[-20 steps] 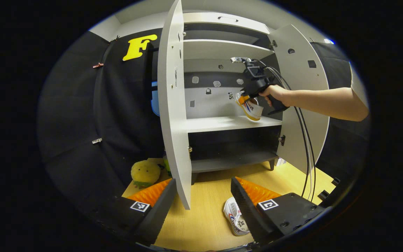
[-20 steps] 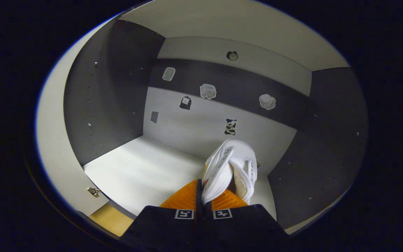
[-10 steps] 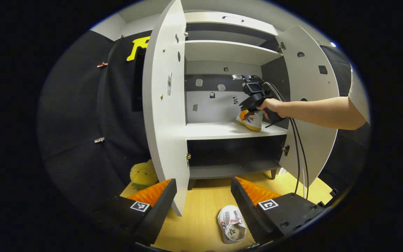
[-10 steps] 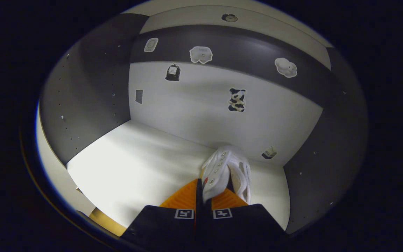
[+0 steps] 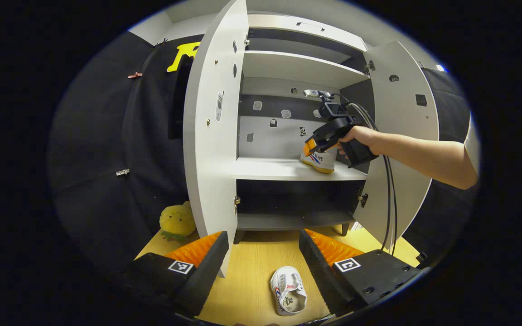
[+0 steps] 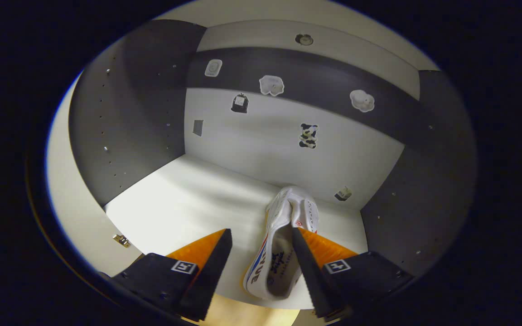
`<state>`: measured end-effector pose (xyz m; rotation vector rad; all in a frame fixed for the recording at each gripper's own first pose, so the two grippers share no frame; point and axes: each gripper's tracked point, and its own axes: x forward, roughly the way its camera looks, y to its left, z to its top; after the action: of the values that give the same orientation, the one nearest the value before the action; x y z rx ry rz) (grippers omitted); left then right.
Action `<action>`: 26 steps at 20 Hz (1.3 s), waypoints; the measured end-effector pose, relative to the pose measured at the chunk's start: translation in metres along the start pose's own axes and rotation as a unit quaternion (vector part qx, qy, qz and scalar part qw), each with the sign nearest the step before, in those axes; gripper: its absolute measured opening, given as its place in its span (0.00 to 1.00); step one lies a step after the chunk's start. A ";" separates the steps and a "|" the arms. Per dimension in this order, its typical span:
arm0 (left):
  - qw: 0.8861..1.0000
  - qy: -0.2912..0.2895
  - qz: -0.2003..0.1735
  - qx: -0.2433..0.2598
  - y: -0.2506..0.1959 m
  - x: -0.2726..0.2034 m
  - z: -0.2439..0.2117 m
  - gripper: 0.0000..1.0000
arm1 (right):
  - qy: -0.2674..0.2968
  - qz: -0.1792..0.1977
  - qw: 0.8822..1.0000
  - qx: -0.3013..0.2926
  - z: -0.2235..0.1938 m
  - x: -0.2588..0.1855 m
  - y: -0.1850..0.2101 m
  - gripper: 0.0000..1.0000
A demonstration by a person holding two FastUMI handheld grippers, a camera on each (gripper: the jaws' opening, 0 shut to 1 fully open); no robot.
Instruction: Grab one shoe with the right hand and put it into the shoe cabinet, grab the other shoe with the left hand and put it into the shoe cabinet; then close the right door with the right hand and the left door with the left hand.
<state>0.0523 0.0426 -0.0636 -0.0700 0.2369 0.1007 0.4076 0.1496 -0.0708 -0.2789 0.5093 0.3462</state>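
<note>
both pairs of jaws stand spread apart. the right gripper (image 6: 261, 251) has its fingers wide on either side of the first shoe (image 6: 279, 253), which sits upright on the cabinet's middle shelf (image 6: 184, 203), heel toward the camera and toe pointing at the back wall. one finger (image 6: 311, 258) lies close against the shoe's side, and whether it touches cannot be told; the other stands off it with a gap, so the shoe is released, resting on the shelf near its right end. from the left gripper view the same shoe (image 5: 319, 159) sits at the shelf's front right, with the hand (image 5: 361, 138) and right gripper (image 5: 315, 147) just above it.

the left gripper (image 5: 261, 253) hangs empty and open over the wooden floor (image 5: 252, 271). the second shoe (image 5: 288, 296) lies on that floor just below and between its fingers, a little toward the right finger (image 5: 320, 267), sole down. its long axis runs roughly along the gripper's line of sight, so the fingers already straddle its width. the left gripper is clearly the nearer one, and a short drop onto it looks like what the pickup needs.

both cabinet doors, left door (image 5: 213, 136) and right door (image 5: 401, 127), stand open. a yellow plush toy (image 5: 177, 222) sits on the floor left of the cabinet.
</note>
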 end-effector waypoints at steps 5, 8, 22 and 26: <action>0.999 0.024 -0.016 0.017 0.003 -0.007 -0.031 0.98 | -0.058 -0.010 0.998 0.030 -0.004 -0.076 0.011 0.98; 0.999 0.034 -0.022 0.014 0.003 -0.009 -0.047 0.98 | -0.082 -0.006 0.995 0.062 -0.030 -0.123 0.022 0.98; 0.980 0.181 -0.080 0.019 -0.024 0.012 -0.190 0.98 | -0.044 -0.055 0.991 0.110 -0.250 -0.256 0.050 0.98; 0.967 0.238 -0.090 0.031 -0.031 0.034 -0.236 0.96 | -0.011 -0.054 0.990 0.133 -0.299 -0.275 0.054 0.99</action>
<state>0.0345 -0.0046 -0.2992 -0.0522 0.7130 -0.1073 0.0348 0.0265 -0.1880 -0.0443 0.5091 0.1725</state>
